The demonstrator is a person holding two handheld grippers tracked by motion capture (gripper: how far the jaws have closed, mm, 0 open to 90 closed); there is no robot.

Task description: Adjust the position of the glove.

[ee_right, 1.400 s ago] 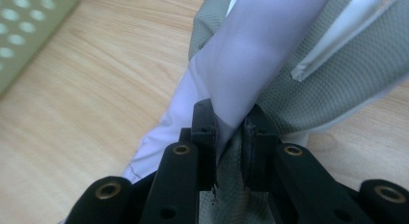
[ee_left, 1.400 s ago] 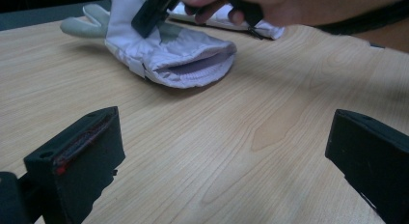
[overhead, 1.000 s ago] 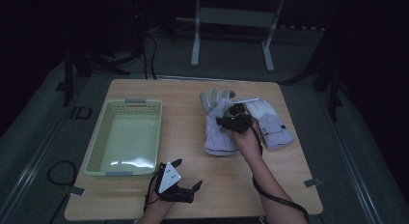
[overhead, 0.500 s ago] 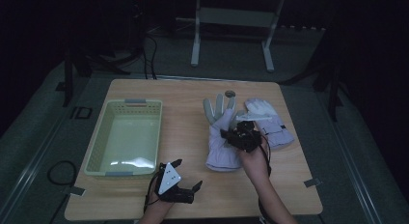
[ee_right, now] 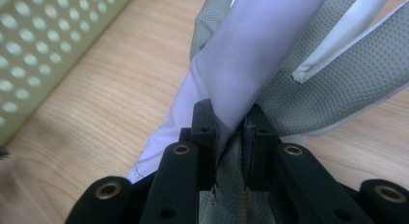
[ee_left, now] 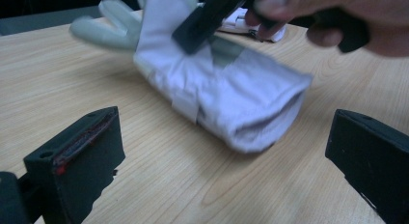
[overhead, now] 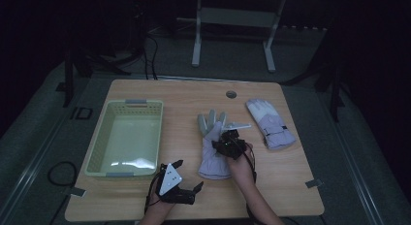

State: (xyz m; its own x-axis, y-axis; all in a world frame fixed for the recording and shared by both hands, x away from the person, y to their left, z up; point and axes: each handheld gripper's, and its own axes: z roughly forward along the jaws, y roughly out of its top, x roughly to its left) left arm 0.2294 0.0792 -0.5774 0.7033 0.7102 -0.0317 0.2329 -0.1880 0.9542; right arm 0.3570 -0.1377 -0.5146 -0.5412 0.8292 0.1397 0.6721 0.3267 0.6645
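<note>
your right gripper is pinched nearly shut on a fold of the glove, fabric squeezed between its pads. the glove is soft and light, so it drapes and drags rather than lifts as one piece; its dotted palm looks grippy, the lilac back smoother. a hold near the cuff, with more cloth between the pads, would likely carry it better than a thin fold. the cuff end lies open just ahead of your left gripper, whose jaws stand wide with nothing in them. since a second ago the glove has been pulled off the second glove, which now lies well apart beyond your right fingers. the basket sits past your left gripper.
</note>
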